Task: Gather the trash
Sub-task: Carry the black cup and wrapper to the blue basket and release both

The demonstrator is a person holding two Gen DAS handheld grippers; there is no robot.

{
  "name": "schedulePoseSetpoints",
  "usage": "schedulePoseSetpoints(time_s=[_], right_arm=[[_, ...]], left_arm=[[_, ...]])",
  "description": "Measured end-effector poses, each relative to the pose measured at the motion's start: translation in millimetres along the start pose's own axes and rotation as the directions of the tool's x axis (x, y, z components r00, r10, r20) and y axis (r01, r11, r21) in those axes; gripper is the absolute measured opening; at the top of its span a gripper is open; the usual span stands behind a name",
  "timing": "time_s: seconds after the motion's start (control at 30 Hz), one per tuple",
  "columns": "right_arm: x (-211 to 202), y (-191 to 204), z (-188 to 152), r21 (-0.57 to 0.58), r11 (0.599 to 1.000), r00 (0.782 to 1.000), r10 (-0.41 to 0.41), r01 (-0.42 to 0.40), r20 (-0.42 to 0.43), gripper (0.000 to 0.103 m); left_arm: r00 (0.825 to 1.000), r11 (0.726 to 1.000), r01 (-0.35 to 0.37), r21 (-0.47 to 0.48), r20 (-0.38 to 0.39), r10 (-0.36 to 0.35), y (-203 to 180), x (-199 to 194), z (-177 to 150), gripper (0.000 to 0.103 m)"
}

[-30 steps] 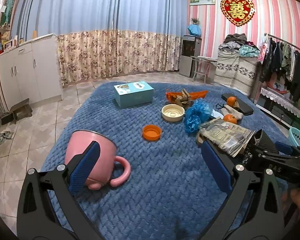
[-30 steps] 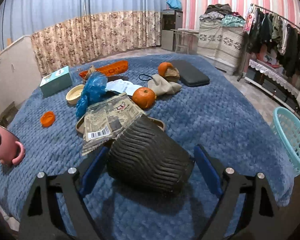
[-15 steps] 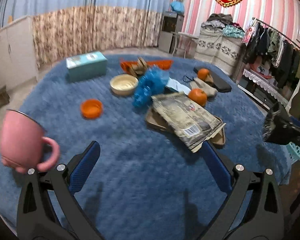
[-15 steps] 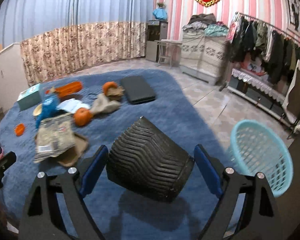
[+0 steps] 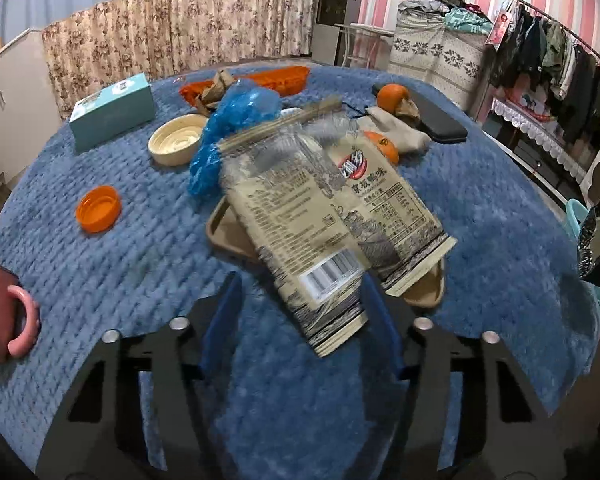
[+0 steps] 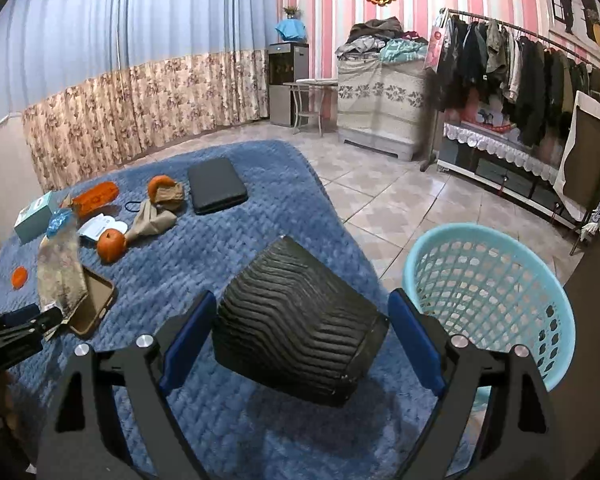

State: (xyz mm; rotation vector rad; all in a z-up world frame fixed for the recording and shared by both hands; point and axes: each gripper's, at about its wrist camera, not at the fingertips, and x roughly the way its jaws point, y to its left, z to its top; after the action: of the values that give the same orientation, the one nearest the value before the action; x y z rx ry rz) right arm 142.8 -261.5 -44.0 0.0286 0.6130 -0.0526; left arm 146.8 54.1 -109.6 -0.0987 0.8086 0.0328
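Observation:
A crumpled beige food wrapper (image 5: pixel 312 220) lies over a brown tray (image 5: pixel 226 232) on the blue blanket (image 5: pixel 140 264). My left gripper (image 5: pixel 302 320) hovers at the wrapper's near end. Its jaws are closing, the wrapper's tip is between them, and the pads do not press it. My right gripper (image 6: pixel 300 344) is shut on a black ribbed container (image 6: pixel 296 320), held above the blanket's edge just left of the light blue basket (image 6: pixel 488 300). That container (image 5: pixel 596 244) also shows at the right edge of the left wrist view.
Also on the blanket: a blue plastic bag (image 5: pixel 236 120), an orange lid (image 5: pixel 98 208), a cream lid (image 5: pixel 176 142), a teal box (image 5: pixel 112 110), two oranges (image 5: pixel 394 94), a beige cloth (image 5: pixel 400 132), a black case (image 5: pixel 436 118) and a pink mug (image 5: pixel 8 320). The basket stands on tiled floor.
My left gripper moved right, away from the pink mug, up to the wrapper, and its jaws narrowed. The right gripper swung right with the black container until the basket came beside it.

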Motion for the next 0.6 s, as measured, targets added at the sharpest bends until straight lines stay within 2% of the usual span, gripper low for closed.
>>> schedulePoseSetpoints(time_s=[0.07, 0.13, 0.4, 0.6], right_arm=[[0.8, -3.8, 0.4, 0.011, 1.000, 1.000, 0.002, -0.002, 0.003, 0.086], [1.7, -8.7, 1.3, 0.026, 1.000, 1.000, 0.007, -0.007, 0.005, 0.086], [-2.9, -29.3, 1.5, 0.096, 0.995, 1.000, 0.011, -0.013, 0.022, 0.086], [-7.7, -41.0, 2.8, 0.115, 0.993, 0.999, -0.021, 0.017, 0.039, 0.086]], left_arm=[[1.000, 1.000, -0.001, 0.028, 0.007, 0.000, -7.8, -2.2, 1.0, 0.028], [1.000, 0.999, -0.007, 0.047, 0.013, 0.006, -12.3, -5.9, 0.5, 0.012], [0.999, 0.995, 0.006, 0.097, 0.043, -0.010, -22.5, -21.2, -0.8, 0.001], [0.990, 0.993, 0.026, 0.115, 0.134, -0.041, -26.8, -54.5, 16.5, 0.001]])
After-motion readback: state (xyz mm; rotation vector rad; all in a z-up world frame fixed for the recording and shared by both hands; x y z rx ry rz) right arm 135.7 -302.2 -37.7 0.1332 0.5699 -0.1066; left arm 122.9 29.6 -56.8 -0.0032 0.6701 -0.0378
